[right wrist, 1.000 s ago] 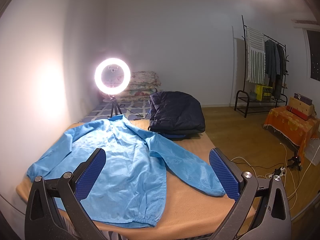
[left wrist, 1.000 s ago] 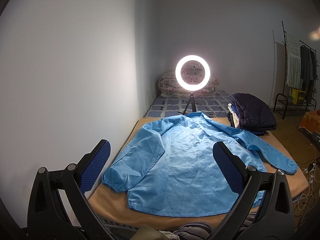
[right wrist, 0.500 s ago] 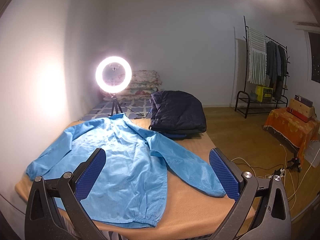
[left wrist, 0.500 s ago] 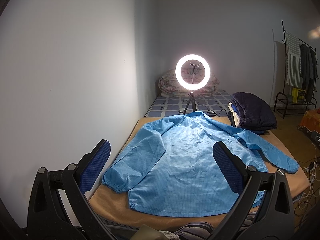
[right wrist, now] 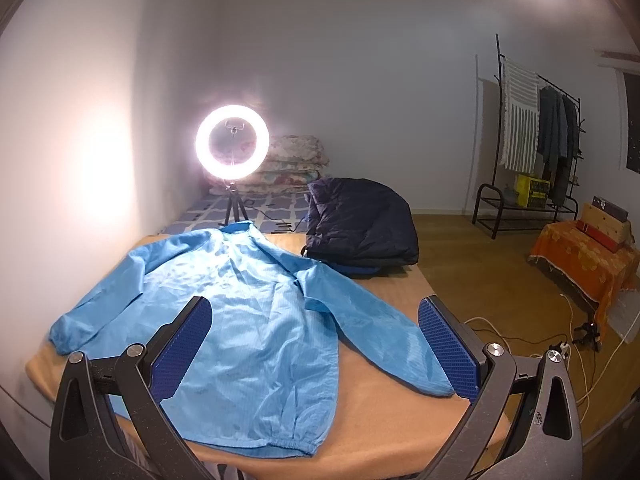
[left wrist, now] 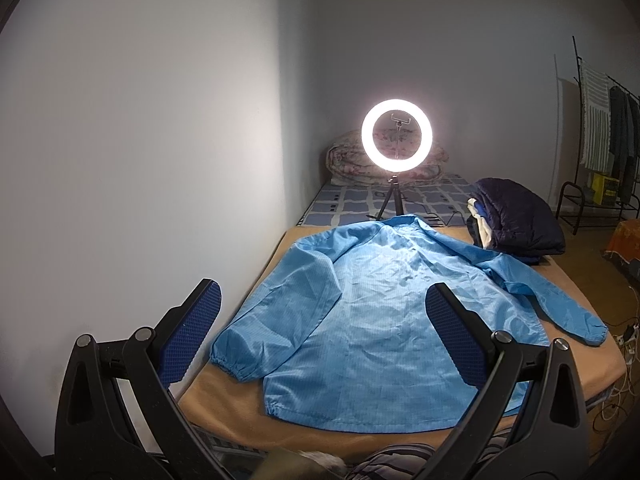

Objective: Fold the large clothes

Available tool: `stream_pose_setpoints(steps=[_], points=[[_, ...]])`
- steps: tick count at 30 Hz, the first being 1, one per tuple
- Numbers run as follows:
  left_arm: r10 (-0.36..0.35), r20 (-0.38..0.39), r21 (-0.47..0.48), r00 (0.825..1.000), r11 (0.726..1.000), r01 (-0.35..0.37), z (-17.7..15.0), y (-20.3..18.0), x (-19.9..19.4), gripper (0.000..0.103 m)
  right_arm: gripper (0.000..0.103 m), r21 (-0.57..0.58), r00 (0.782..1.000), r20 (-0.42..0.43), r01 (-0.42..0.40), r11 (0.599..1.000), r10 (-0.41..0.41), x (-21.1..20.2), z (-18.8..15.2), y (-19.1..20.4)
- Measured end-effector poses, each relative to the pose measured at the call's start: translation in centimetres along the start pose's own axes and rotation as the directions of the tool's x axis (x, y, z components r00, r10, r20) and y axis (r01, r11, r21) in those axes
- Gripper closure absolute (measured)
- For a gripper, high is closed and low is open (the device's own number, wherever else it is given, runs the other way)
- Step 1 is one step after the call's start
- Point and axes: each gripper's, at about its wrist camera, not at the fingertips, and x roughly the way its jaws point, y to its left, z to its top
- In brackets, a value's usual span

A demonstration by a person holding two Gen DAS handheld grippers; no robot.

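Folding hasn't begun: your left gripper (left wrist: pixel 320 336) and right gripper (right wrist: pixel 316 346) hover spread wide and empty above the blue jacket (left wrist: pixel 384 320), lying flat across the bed (right wrist: pixel 380 432). Next, pinch a sleeve cuff near the edge.
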Motion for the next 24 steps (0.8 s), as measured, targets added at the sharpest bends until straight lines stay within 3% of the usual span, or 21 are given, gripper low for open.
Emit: stream_pose_setpoints(steps=[5,9,13,21,24], points=[[0.041,0.001,0.009,0.999,0.999,-0.041,-1.1,1.3,1.7,0.000,0.001,-0.004,1.000,-0.006,-0.012,1.000,0.012,1.3,0.2,0.8],[0.123,-0.007,0.045,0.992,0.991,-0.123,-2.5,2.5,3.1,0.000,0.001,-0.026,0.999,0.012,-0.030,0.999,0.030,2.6,0.5,1.8],[0.146,-0.057,0.036,0.988,0.989,-0.144,-4.3,4.8,4.6,0.000,0.001,-0.057,0.993,0.045,-0.111,0.992,0.113,4.0,1.4,3.3],[0.188,-0.145,-0.004,0.971,0.982,-0.190,-8.5,8.5,7.1,0.000,0.001,-0.143,0.972,0.013,-0.229,0.963,0.233,9.2,3.6,8.0],[0.190,-0.181,-0.029,0.965,0.980,-0.198,-9.9,9.8,8.2,0.007,0.001,-0.164,0.959,-0.015,-0.280,0.946,0.282,11.2,4.1,10.1]])
